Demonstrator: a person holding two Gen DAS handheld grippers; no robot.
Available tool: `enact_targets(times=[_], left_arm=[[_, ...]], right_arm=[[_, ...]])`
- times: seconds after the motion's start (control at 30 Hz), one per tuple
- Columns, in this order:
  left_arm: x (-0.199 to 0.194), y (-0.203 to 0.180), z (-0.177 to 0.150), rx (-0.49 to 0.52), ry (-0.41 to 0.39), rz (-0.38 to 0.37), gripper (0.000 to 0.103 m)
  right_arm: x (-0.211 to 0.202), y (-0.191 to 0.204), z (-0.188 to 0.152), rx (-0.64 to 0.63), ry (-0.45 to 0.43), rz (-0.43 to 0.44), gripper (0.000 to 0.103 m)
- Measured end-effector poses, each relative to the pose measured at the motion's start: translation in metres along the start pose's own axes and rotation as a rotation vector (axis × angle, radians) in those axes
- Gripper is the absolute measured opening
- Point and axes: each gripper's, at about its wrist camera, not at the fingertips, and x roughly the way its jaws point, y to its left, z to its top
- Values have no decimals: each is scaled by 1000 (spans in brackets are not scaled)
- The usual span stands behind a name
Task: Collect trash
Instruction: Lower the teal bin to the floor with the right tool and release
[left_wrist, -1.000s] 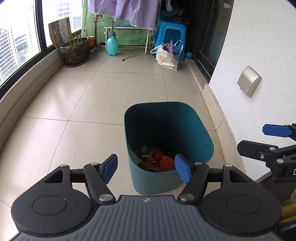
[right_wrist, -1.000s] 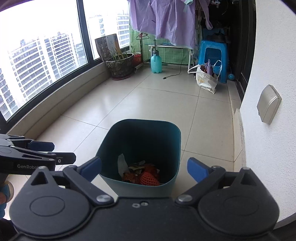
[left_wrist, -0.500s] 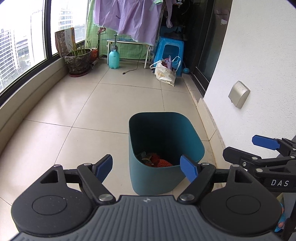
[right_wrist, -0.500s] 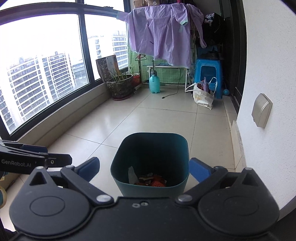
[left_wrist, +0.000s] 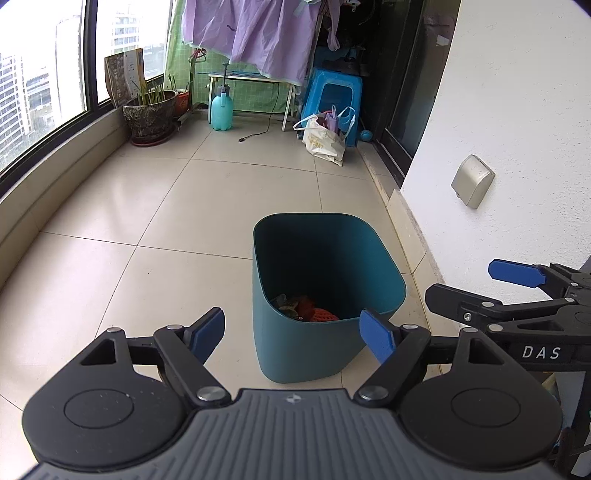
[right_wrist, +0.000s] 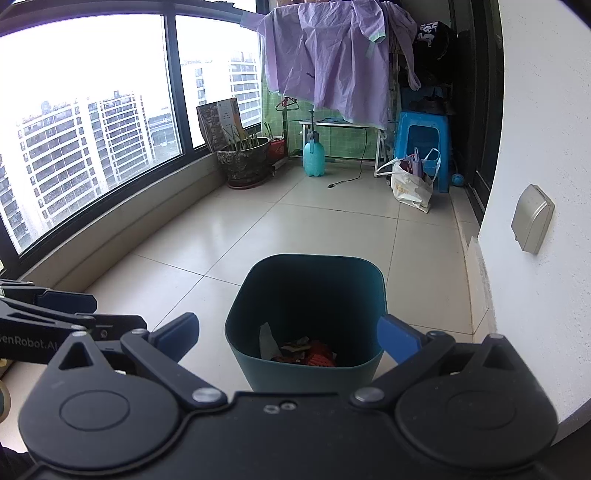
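Pale balcony floor tiles (left_wrist: 192, 206) are carrying the teal bin (left_wrist: 306, 347) at lower centre, trash (right_wrist: 306, 354) lying inside, while the left claw (left_wrist: 291, 332) and right claw (right_wrist: 288, 332) are hovering apart and empty, seemingly done dropping.

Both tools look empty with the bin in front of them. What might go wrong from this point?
1. Both the left tool and the right tool are open and hold nothing, and no loose trash shows on the floor tiles, so a further pick may have no target.
2. The teal bin stands unsupported just ahead of both tools; a forward reach might nudge or tip it and spill the trash inside.
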Motion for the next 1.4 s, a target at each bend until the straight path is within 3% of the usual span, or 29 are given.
enact_targets(times=[1.4], left_arm=[[-4,-5,-7,-17,-24,-1,80]], right_arm=[[-6,-2,1,5,-2,15,103]])
